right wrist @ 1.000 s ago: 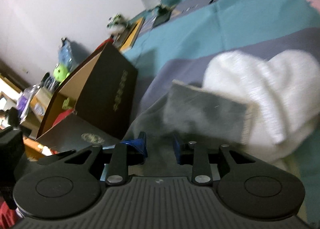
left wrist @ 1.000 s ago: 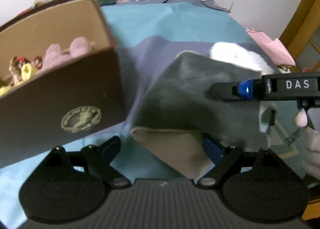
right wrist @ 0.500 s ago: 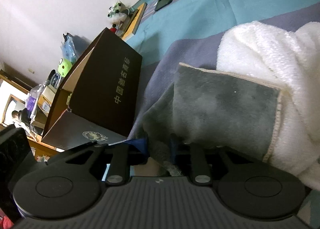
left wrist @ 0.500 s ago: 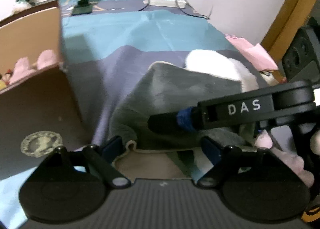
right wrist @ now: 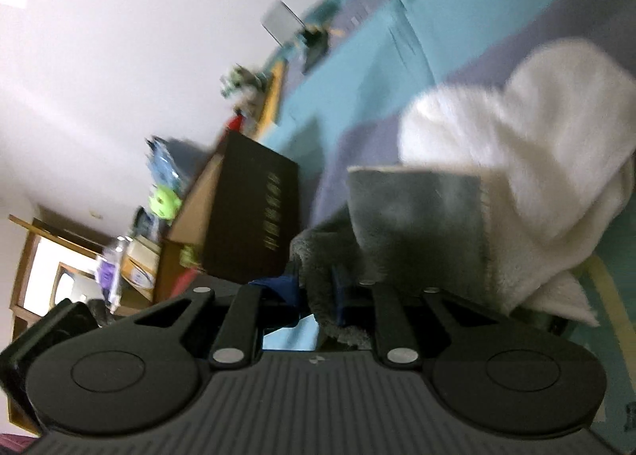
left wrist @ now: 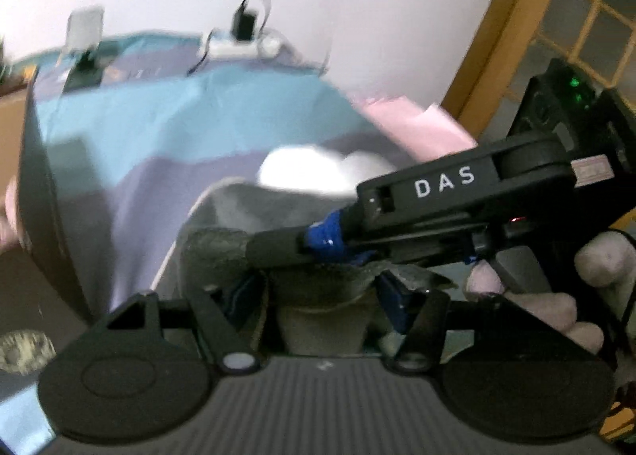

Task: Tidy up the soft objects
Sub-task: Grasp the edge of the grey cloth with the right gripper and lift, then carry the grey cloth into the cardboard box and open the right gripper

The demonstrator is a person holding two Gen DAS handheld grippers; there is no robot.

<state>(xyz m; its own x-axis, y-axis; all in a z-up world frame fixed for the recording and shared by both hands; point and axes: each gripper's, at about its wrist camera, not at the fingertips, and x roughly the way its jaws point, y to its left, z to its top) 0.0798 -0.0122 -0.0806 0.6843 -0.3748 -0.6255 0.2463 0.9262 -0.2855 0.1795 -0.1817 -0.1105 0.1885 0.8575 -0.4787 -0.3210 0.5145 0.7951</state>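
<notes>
On near edge of striped bed (left wrist: 167, 129), grey towel (right wrist: 417, 212) lies against white fleece (right wrist: 528, 153). Right hand-held gripper (right wrist: 316, 292) clenched on its corner; left hand-held gripper (left wrist: 318, 292) closing around hem, no firm pinch visible. Soft, limp, light — take hems, expect sag.

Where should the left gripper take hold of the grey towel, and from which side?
Grip the grey towel's near hem beside the right gripper, which is already shut on that edge. Come from the near side: the hem is lifted there, while the white fluffy cloth lies against its far end.
</notes>
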